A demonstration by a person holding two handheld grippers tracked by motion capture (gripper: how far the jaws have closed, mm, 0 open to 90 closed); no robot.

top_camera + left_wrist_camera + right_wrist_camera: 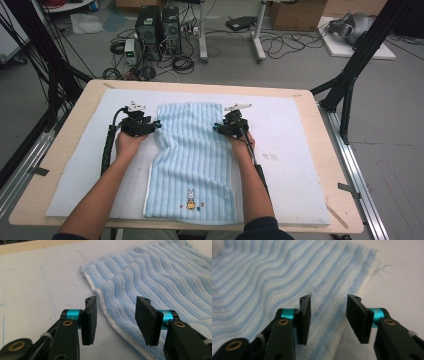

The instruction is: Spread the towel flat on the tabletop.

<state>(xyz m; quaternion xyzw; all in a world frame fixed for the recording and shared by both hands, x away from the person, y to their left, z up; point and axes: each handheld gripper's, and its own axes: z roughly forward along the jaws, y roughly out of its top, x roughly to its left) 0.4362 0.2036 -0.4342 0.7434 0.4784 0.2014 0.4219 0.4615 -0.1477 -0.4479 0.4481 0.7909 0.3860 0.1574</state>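
A light blue ribbed towel (192, 160) with a small rabbit motif lies lengthwise on the white mat (80, 170). My left gripper (155, 125) is at the towel's left edge, about a third down from the far end. In the left gripper view its jaws stand apart over the towel's white-trimmed edge (110, 312), pads clear of the cloth; my left gripper (116, 320) is open. My right gripper (218, 128) is at the towel's right edge. In the right gripper view my right gripper (328, 318) is open above the towel (274, 285), near its right hem, nothing pressed between the pads.
The mat covers a wooden table (325, 165) with bare rims all round. A person's forearms reach in from the near edge. Beyond the table, computer cases (157, 27), cables and black frame legs (350, 80) stand on the floor.
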